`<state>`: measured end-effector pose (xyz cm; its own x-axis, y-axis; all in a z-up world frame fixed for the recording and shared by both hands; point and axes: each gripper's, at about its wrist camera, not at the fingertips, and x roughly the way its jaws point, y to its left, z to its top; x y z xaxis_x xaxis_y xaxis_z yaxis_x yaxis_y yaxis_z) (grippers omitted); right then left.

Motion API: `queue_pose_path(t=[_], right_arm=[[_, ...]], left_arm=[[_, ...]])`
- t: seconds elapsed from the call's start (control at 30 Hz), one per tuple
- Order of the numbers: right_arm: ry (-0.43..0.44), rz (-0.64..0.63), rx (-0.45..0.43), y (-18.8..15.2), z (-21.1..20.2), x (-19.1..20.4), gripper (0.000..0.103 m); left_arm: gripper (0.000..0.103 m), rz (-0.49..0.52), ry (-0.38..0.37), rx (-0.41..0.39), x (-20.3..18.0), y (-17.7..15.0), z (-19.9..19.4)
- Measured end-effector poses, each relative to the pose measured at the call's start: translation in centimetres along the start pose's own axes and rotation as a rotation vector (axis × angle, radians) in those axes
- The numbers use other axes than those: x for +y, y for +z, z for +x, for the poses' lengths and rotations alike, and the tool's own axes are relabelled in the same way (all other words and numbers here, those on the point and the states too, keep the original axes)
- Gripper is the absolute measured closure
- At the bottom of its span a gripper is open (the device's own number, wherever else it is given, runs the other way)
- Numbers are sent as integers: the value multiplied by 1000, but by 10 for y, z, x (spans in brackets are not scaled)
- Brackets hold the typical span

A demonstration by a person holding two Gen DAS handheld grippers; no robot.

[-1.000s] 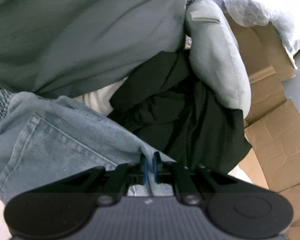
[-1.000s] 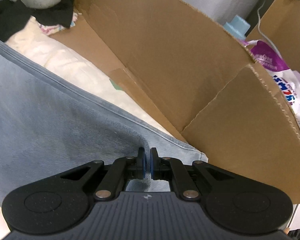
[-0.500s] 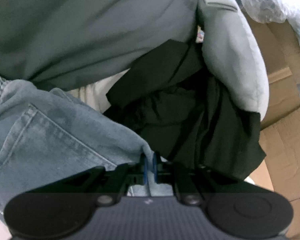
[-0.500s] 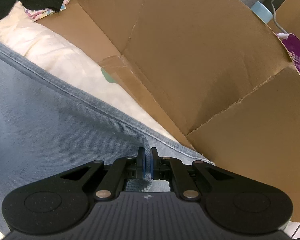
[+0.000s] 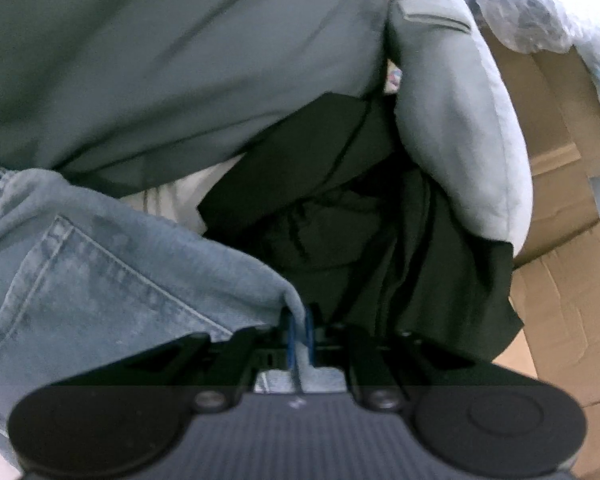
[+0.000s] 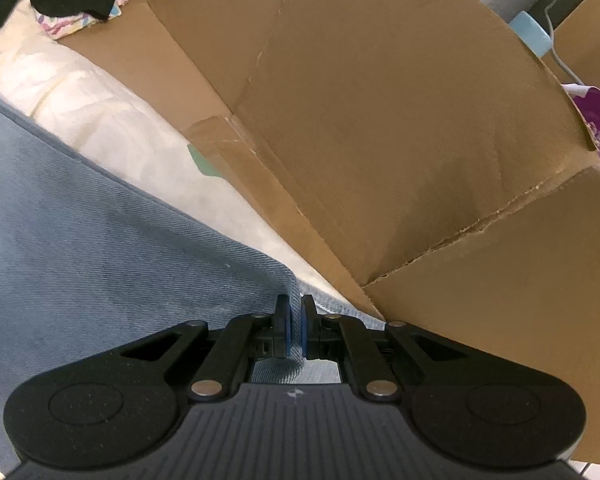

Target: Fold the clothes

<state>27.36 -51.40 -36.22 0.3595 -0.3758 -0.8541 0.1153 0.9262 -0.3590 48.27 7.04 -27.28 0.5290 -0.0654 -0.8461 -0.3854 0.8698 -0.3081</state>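
Task stage: early to middle, judged from the layout. The denim jeans (image 5: pixel 100 280) are held at two points, not yet laid in a finished fold. The left hand-held gripper (image 5: pixel 298 330) is clamped on a bunched denim edge near a stitched back pocket. The right hand-held gripper (image 6: pixel 295 330) is clamped on a denim edge beside the hem seam; the jeans (image 6: pixel 80 260) are spread out to its left over a cream bedding sheet (image 6: pixel 100 120). No folded stack is seen in either view. Left to do, as judged: fold to be completed, garment to be flattened, other clothes to be handled.

Unfolded items are seen ahead of the left hand-held gripper: a black garment (image 5: pixel 340 220) in a heap, a grey-green garment (image 5: pixel 160 60) above it, a light grey padded piece (image 5: pixel 460 120) to the right.

Edges and room: the right side is tightly bounded by a cardboard box wall (image 6: pixel 380 120), just beside the denim edge. More cardboard (image 5: pixel 560 280) is seen right of the black heap. Open room is limited; the clearest space is over the cream sheet. A snag on the torn cardboard flap is possible.
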Motion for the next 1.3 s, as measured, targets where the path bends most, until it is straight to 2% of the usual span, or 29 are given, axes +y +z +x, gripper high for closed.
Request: queue_pose_path(t=[0.3,0.5,0.53,0.57,0.6,0.67,0.7,0.77,0.87,0.97,1.07,1.17,1.3], right_arm=[[-49,-11,33,15,9,4,100],[-58,8,74,18,34,7,100],[-62,20,78,18,37,8,100],[-65,32,82,18,41,9,97],[-69,46,84,18,43,9,88],[-78,83,74,16,39,5,81],[-77,105,65,15,34,1,75],[-31,158,22,12,19,-7,71],[41,223,-29,7,-8,-20,52],[56,265,-68,0,-38,-28,49],[54,287,-106,-12,-68,-35,41],[60,307,-147,-31,-80,-38,38],[52,262,-186,-48,-81,-22,38]], left_arm=[[97,-10,9,9,1,2,15],[96,9,40,10,-1,-1,34],[94,18,48,12,-3,-2,35],[93,29,56,16,-6,-2,36],[93,40,65,20,-9,-1,36],[73,84,56,30,-16,-1,32],[68,108,45,29,-20,-1,28],[51,142,21,20,-26,-4,18],[50,184,-15,9,-36,-11,1],[46,209,-45,20,-48,-24,-9],[43,228,-79,24,-60,-45,-17],[42,256,-115,34,-67,-69,-20],[42,274,-150,62,-69,-105,-20]])
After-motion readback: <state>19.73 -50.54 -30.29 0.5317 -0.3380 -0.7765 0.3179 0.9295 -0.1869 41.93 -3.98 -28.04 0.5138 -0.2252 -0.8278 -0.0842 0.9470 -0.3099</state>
